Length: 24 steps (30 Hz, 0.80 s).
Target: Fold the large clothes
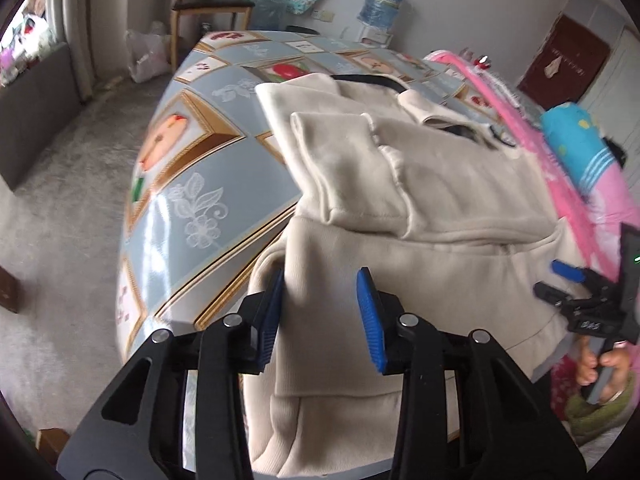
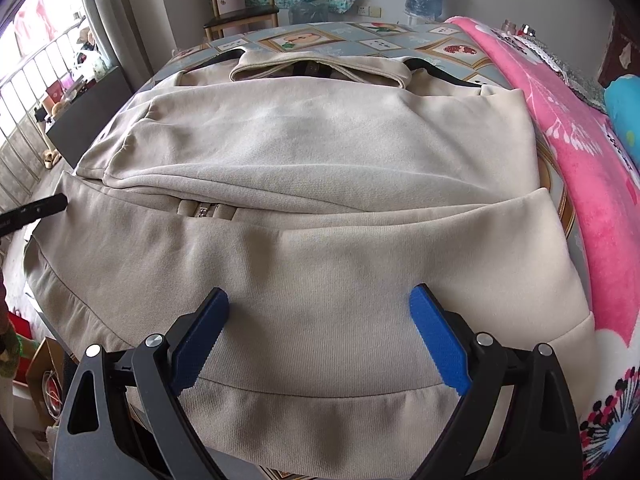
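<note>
Currently, the left gripper (image 1: pixel 322 312) is standing partly open, its blue pads straddling a raised fold at the near left edge of the beige jacket (image 1: pixel 420 208); whether the pads are pressing that fold cannot be told. The right gripper (image 2: pixel 318 336) is hovering wide open over the jacket's near hem, gripping nothing. Farther out, both sleeves are lying folded across the body. The jacket is resting on the patterned tablecloth (image 1: pixel 208 200), beside a pink blanket (image 2: pixel 580 160).
</note>
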Each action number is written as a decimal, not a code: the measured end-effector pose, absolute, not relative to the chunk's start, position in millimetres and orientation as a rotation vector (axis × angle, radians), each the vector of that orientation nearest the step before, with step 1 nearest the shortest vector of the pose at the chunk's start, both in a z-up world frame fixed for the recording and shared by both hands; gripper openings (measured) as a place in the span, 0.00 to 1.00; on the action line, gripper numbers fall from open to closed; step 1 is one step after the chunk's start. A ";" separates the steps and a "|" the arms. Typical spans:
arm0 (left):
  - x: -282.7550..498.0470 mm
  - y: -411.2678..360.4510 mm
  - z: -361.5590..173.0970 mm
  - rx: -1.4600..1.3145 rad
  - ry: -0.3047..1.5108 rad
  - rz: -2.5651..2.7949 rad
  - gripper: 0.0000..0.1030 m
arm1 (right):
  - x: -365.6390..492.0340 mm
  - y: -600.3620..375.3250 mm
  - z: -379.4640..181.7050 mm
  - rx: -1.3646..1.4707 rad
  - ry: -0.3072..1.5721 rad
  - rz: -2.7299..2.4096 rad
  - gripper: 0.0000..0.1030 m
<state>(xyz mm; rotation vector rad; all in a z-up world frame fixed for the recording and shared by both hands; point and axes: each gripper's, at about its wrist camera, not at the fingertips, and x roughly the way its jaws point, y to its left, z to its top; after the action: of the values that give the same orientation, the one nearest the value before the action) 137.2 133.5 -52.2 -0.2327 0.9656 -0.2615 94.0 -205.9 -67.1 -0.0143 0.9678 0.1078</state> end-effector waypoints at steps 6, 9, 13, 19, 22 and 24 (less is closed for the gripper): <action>132.9 137.6 -40.0 -0.310 0.909 -0.454 0.31 | 94.5 -206.2 -67.1 -0.015 0.969 0.108 0.87; 140.4 136.9 -46.5 -0.294 0.940 -0.442 0.31 | 94.5 -206.1 -67.3 -0.015 0.969 0.108 0.87; 157.2 142.5 -54.8 -0.341 0.950 -0.421 0.31 | 94.6 -205.9 -67.3 -0.014 0.970 0.107 0.87; 140.9 135.8 -43.0 -0.332 0.902 -0.548 0.31 | 93.9 -206.2 -68.7 -0.015 0.970 0.106 0.87; 127.6 124.6 -37.0 -0.268 0.897 -0.603 0.31 | 94.0 -205.8 -68.6 -0.015 0.970 0.106 0.87; 127.7 115.1 -41.1 -0.186 0.929 -0.553 0.31 | 93.9 -205.9 -68.8 -0.016 0.970 0.107 0.87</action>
<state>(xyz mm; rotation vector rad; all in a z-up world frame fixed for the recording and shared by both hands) 127.7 115.1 -41.1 -0.1856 0.9293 -0.5532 93.9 -205.9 -68.8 -0.0163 0.9702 0.1070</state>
